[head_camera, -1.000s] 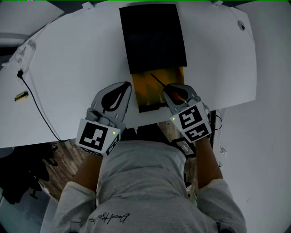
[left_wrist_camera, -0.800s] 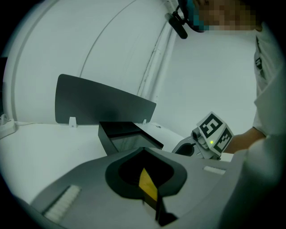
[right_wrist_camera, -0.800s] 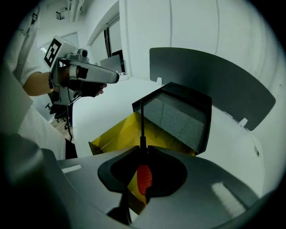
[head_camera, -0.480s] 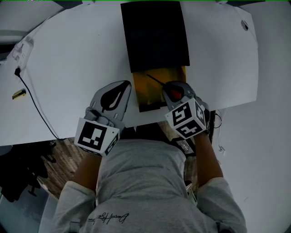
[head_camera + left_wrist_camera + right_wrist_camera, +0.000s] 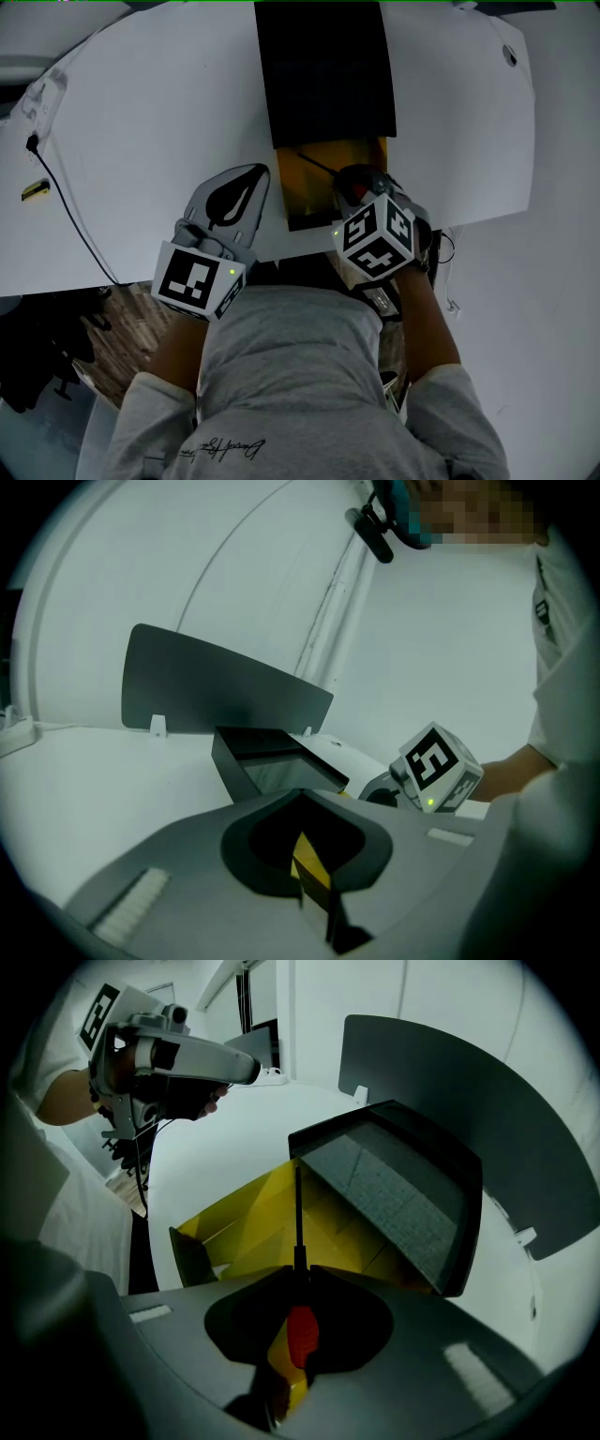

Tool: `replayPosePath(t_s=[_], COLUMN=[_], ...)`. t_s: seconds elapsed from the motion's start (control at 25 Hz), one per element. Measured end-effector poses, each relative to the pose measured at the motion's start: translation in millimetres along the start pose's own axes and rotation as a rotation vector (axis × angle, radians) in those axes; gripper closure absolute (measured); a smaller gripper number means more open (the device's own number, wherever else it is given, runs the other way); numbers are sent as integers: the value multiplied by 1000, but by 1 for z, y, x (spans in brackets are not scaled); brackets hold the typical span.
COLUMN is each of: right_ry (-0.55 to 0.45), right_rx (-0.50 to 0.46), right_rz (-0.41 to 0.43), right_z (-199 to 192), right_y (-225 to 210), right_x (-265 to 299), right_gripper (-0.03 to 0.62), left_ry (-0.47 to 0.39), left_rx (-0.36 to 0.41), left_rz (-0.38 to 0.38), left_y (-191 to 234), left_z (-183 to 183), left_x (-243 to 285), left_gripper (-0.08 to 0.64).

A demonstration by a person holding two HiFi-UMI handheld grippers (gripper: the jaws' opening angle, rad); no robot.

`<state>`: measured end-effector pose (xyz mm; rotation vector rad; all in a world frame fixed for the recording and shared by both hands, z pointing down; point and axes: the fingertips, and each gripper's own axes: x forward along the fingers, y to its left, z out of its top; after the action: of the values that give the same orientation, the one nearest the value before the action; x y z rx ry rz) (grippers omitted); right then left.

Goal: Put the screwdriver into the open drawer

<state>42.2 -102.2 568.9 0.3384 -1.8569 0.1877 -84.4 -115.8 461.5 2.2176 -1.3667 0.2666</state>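
Observation:
The screwdriver (image 5: 358,192) has a red handle (image 5: 302,1333) and a thin black shaft (image 5: 298,1213). My right gripper (image 5: 354,180) is shut on the handle, and the shaft reaches out over the yellow open drawer (image 5: 314,192). In the right gripper view the right gripper (image 5: 298,1277) points into the yellow drawer (image 5: 253,1227), which sticks out of a black cabinet (image 5: 403,1194). My left gripper (image 5: 251,178) rests on the white table left of the drawer, shut with nothing in it. The left gripper view shows the left gripper (image 5: 302,797) closed, with the black cabinet (image 5: 267,757) ahead of it.
The black cabinet (image 5: 323,75) stands on a white table (image 5: 141,122), its drawer opening toward the near edge. A black cable (image 5: 66,202) and a small yellow object (image 5: 36,190) lie far left. A grey panel (image 5: 216,691) stands behind the cabinet. Another person is at the upper right of the left gripper view.
My right gripper has rolled, so its marker cube shows different faces, and the screwdriver shaft has shifted slightly left over the drawer. The left gripper has stayed put.

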Motion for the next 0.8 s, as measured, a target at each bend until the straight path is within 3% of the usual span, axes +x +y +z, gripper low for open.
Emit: replayPosePath(t_s=[0.8], right_ry=[133], right_rx=[-52], right_rz=[34], right_z=[-3], right_y=[1], right_x=[23], right_gripper=[518], left_ry=[4], left_rx=[-4], left_rz=[0], left_y=[11], left_z=[-2], left_x=[1], left_gripper=[560])
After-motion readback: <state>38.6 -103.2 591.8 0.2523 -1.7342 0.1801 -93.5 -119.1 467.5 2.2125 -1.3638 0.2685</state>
